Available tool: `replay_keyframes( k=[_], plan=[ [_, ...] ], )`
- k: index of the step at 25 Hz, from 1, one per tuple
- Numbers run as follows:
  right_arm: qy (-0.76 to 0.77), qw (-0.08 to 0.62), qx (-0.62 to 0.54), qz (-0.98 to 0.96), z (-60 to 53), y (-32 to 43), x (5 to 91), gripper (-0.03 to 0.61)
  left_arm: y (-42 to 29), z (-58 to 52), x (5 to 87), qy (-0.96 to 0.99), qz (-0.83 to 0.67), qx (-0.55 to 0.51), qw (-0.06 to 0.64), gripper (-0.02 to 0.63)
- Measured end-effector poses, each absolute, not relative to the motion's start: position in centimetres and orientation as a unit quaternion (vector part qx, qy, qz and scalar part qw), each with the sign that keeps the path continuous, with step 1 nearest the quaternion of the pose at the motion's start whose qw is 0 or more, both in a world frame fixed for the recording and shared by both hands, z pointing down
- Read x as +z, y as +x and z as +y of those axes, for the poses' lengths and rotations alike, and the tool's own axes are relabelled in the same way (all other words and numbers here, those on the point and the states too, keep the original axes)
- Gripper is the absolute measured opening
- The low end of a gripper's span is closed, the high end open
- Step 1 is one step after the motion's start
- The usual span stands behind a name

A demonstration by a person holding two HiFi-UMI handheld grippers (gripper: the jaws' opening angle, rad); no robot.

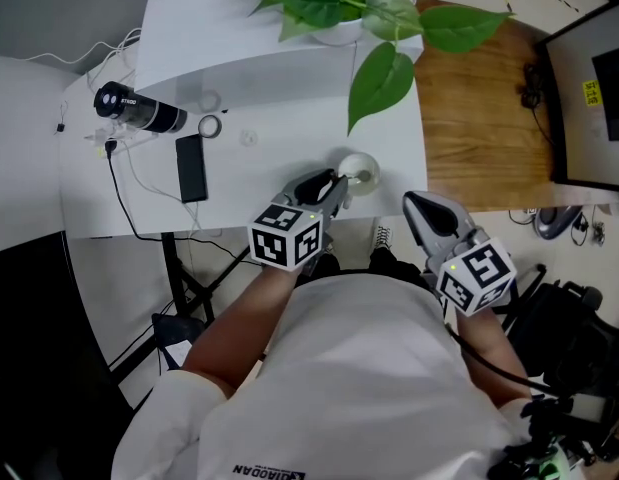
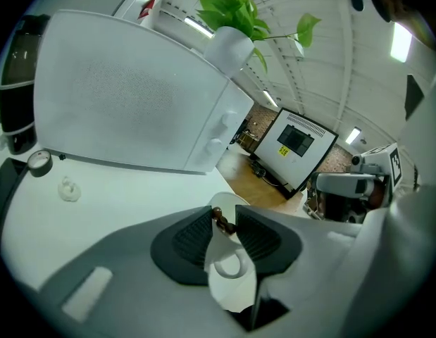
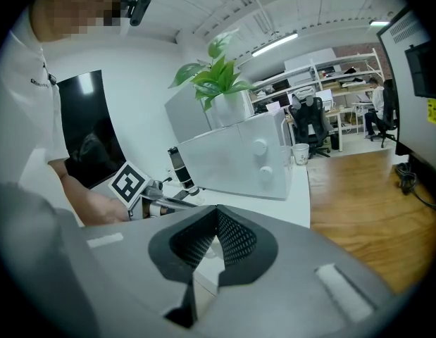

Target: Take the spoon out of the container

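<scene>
Left gripper [image 2: 225,224] pinches the spoon [image 2: 218,215] above the container [image 2: 232,200]; right gripper [image 3: 216,217] is clenched.

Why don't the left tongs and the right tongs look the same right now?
The left tongs are pinching the brown spoon, while the right tongs are closed with nothing in them. The left tongs sit right over the white container, while the right tongs wait off to the side, near the table's corner. What they share: both are grey, and each carries a cube with square markers.
</scene>
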State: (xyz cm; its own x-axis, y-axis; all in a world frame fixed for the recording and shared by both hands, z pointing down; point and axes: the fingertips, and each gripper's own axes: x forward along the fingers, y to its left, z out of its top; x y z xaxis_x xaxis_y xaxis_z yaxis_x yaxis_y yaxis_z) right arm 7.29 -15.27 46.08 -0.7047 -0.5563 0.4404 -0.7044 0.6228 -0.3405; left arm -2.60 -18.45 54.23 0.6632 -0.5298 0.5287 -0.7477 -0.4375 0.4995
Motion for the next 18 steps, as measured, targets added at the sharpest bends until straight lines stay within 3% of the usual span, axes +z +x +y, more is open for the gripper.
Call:
replay_keyframes(
  k=[18],
  plan=[
    [0.361, 0.142, 0.244, -0.889, -14.3, 8.0, 45.6, 0.006, -1.2, -17.3, 53.4, 0.859, -0.37, 0.173, 0.308, 0.1]
  ],
)
